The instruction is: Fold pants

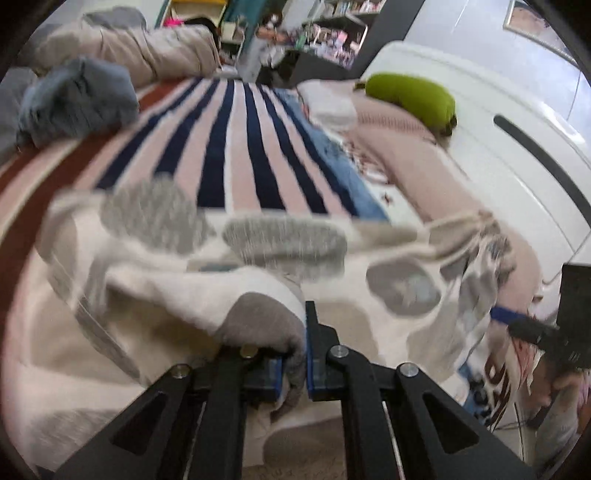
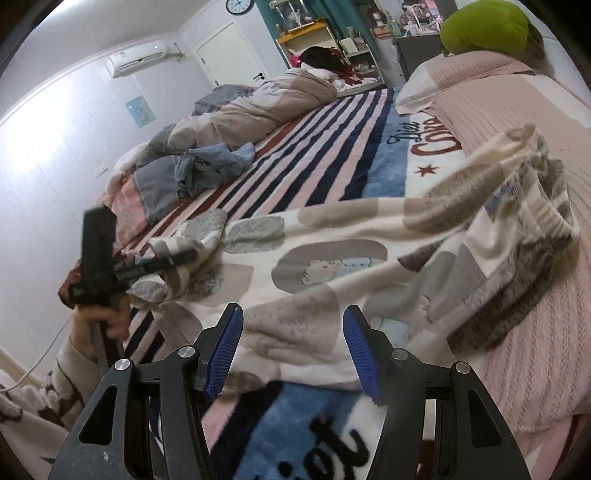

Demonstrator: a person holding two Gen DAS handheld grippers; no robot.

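1. the pants (image 2: 332, 258), cream fleece with grey and beige rounded patches, lie spread across a striped blanket (image 2: 314, 147) on the bed, waistband bunched up toward the right against a pink ribbed pillow (image 2: 517, 122).
2. the left gripper (image 1: 306, 354) is clamped tight on a fold of the pants' fabric; in its own view a grey patch of cloth bulges out between the nearly closed blue-edged jaws.
3. from the right wrist view, the left gripper (image 2: 162, 264) shows at the far left edge of the pants, fabric gathered and lifted around its tip, with the person's hand (image 2: 107, 321) wrapped round the handle below and a cream patterned sleeve (image 2: 44, 384) behind it.
4. the right gripper (image 2: 293, 354) hangs with its jaws about half spread, the blue ribbed pads (image 2: 225, 354) apart and nothing pinched between them; the near hem of the pants lies just beyond its tips.
5. in the left wrist view the right gripper (image 1: 532, 328) appears blurred at the right edge, near the waistband side.
6. a green plush toy (image 2: 487, 26) rests on top of the pink pillow.
7. a crumpled blue-grey garment (image 2: 210, 166) and a rolled beige duvet (image 2: 258, 103) lie farther up the bed, well apart from the pants.
8. an air conditioner (image 2: 136, 59) and a wall clock (image 2: 239, 5) are on the far wall.
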